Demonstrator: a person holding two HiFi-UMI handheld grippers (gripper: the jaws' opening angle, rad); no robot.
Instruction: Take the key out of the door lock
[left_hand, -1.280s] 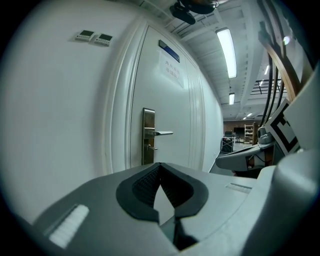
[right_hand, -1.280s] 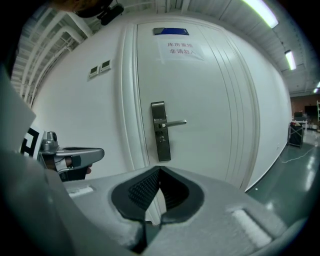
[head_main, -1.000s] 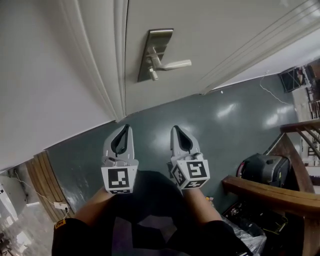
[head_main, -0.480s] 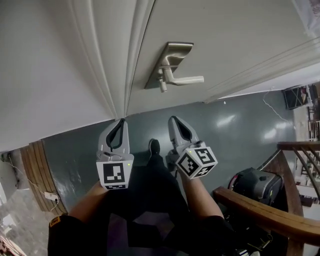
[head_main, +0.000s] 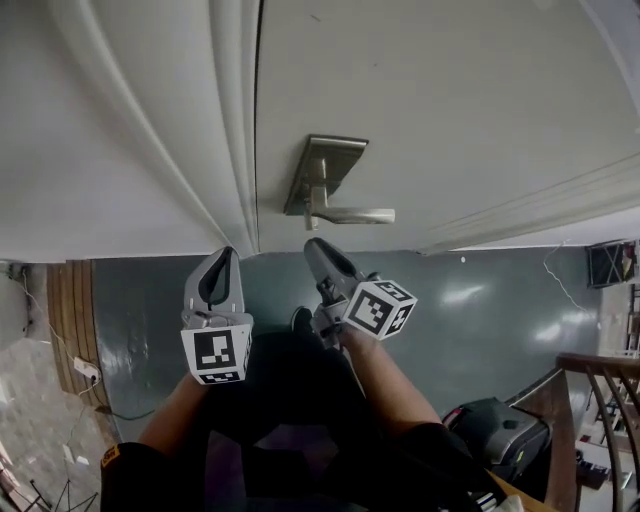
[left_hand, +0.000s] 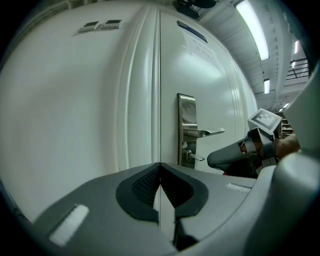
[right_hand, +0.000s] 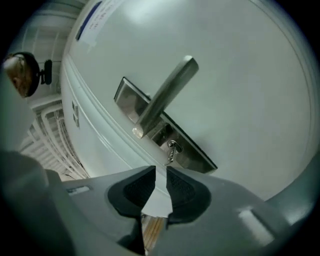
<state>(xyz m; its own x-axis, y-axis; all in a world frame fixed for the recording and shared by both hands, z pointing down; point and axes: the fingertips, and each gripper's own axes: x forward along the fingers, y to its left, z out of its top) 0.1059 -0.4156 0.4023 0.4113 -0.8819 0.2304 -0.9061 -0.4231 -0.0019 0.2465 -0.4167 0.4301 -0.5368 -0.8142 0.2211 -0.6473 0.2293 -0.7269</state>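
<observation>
**Key in lock, right gripper just under the handle**

Key sits in the keyhole at the lower part of the metal lock plate, below the lever handle, on the white door. A small part hangs down from it, likely a ring or a second key; too small to tell.

Right gripper is raised towards the lock, tilted left, with its tip just under the base of the handle in the head view. In the right gripper view its jaws stand slightly apart, a narrow gap at the tips, and nothing is between them. The key shows just above that gap, near but not touched.

Left gripper is held lower and to the left, pointing at the door frame, well apart from the lock. In the left gripper view its jaw tips meet, clenched on nothing. That view also shows the right gripper's tip just beside the key, to its right.

Each gripper's marker cube faces the head camera, left cube flat on, right cube turned on a corner. Both forearms show below them.

Grey-green glossy floor lies under the door. A wooden railing and a dark bag are at lower right.
</observation>
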